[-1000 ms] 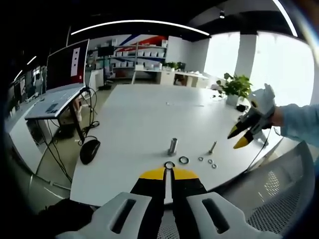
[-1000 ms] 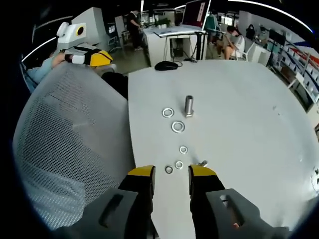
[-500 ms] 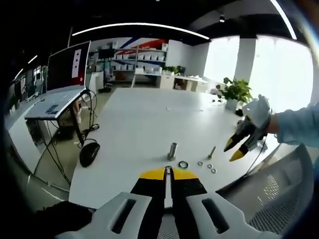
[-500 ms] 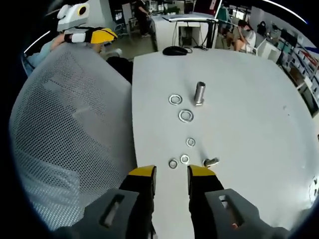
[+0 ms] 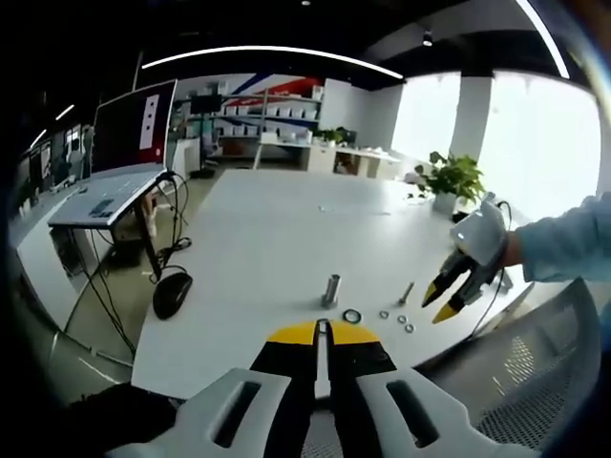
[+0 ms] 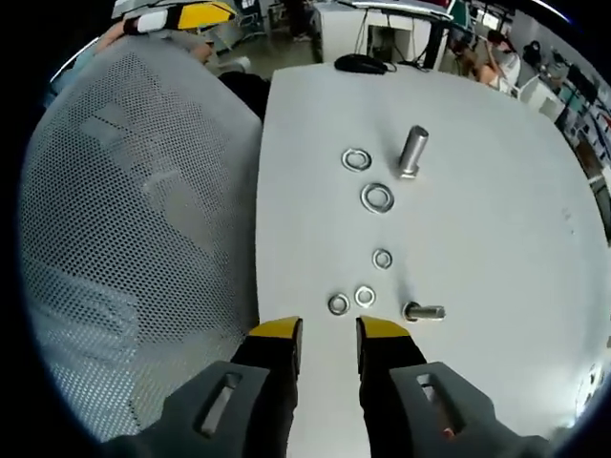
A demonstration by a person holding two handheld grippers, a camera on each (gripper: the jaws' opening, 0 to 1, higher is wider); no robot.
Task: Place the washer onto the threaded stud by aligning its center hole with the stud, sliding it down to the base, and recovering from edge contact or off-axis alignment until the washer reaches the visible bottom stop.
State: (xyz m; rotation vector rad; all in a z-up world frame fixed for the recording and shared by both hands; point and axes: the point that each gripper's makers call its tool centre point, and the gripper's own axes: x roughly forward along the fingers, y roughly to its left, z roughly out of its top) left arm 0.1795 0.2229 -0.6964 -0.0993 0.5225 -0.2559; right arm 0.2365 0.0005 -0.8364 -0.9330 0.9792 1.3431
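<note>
Five washers lie loose on the white worktop (image 6: 496, 191), strung in a rough line beside the threaded stud (image 6: 413, 151), which stands upright and bare. In the right gripper view, two larger washers sit closest to the stud: one (image 6: 356, 158) just beside it toward the worktop edge, the other (image 6: 378, 197) just below its base. A smaller washer (image 6: 382, 259) lies further along, and two more small ones (image 6: 339, 304) (image 6: 365, 296) rest side by side near the right claw (image 6: 328, 334). A short bolt (image 6: 423, 311) lies on its side next to that pair. The right claw hovers above the worktop edge, its yellow-tipped jaws a narrow gap apart and holding nothing. A mesh chair back (image 6: 134, 248) stands against the worktop. In the left gripper view the left claw (image 5: 322, 332) is pinched closed with nothing between its jaws, aimed toward the stud. A computer mouse (image 5: 171, 292) sits well apart from the parts.
</note>
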